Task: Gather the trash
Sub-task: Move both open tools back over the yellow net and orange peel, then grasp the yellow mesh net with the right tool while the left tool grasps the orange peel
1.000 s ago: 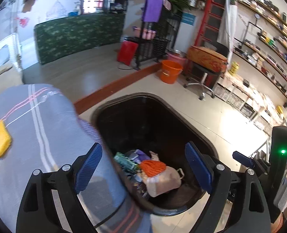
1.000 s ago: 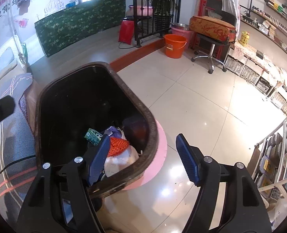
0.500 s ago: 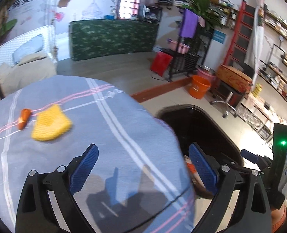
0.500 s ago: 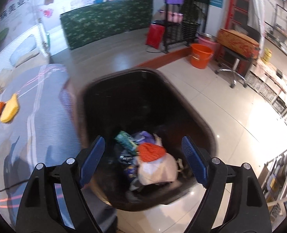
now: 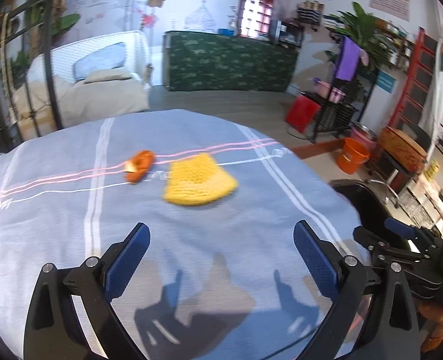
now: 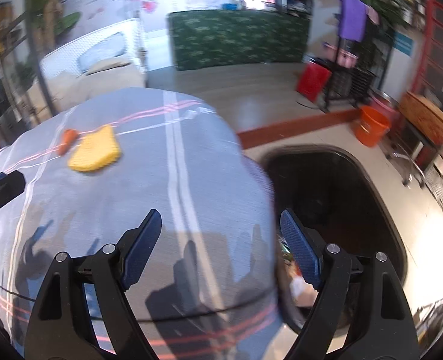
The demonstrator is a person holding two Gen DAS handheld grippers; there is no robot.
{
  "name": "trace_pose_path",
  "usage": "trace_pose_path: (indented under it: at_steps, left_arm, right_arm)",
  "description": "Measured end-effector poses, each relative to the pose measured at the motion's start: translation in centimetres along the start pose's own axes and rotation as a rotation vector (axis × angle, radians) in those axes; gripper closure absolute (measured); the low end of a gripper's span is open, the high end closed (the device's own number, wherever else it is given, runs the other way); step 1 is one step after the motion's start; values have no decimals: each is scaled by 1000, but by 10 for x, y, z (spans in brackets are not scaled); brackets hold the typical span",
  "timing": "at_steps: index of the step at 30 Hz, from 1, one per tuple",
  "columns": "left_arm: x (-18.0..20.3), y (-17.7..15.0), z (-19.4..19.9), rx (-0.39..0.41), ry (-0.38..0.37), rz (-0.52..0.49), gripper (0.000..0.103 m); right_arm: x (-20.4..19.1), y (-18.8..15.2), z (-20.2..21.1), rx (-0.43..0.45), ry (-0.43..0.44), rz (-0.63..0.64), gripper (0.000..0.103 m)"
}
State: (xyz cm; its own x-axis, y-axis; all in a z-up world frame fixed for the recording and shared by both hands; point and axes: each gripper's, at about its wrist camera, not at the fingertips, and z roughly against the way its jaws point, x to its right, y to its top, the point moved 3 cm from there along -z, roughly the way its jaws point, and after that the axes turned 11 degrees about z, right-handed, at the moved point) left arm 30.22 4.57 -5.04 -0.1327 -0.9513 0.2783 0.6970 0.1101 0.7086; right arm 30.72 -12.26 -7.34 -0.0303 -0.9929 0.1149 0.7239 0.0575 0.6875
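The left gripper (image 5: 220, 247) has its two blue-padded fingers (image 5: 128, 259) spread wide apart with nothing between them, both angled forward and slightly down. The right gripper (image 6: 221, 244) is likewise spread, its fingers (image 6: 300, 253) holding nothing. In the left wrist view the right gripper's black body shows at the far right edge; in the right wrist view a left fingertip shows at the left edge

Both views have swung from the bin (image 6: 341, 198) to the table (image 5: 191, 240) — yellow piece (image 5: 199, 184) ahead.
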Motion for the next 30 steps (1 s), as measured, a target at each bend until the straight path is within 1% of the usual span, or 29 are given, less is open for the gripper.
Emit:
trace_pose_path:
  at_steps: [6,11,14,16,18,22,25,27,30]
  left_arm:
    - [-54,13,2,13,71,57,8]
    - [-95,23,-1,8,105,135,8]
    - [-107,27,-3,4,118,153,8]
    - [-111,29,-6,-2,123,151,8]
    - [-116,32,-9,-6,126,162,9]
    - [-125,39,-13,-5,118,191,9]
    - [-130,44,-18,-8,100,214,9]
    - [-131,44,-21,-13,98,209,9]
    - [-134,46,-25,-20,100,203,9]
  right_arm:
    - [-45,22,-2,21,95,87,22]
    - [-75,43,-15,12,140,149,22]
    - [-92,53,-26,-5,173,184,22]
    - [-104,59,-38,-31,213,204,22]
    - [-118,66,-52,-53,230,220,22]
    - [-132,78,-77,-97,239,246,22]
    - [-142,88,-100,-129,226,266,22]
    - [-148,96,-115,-154,216,270,23]
    - [-158,101,-131,-181,201,289,34]
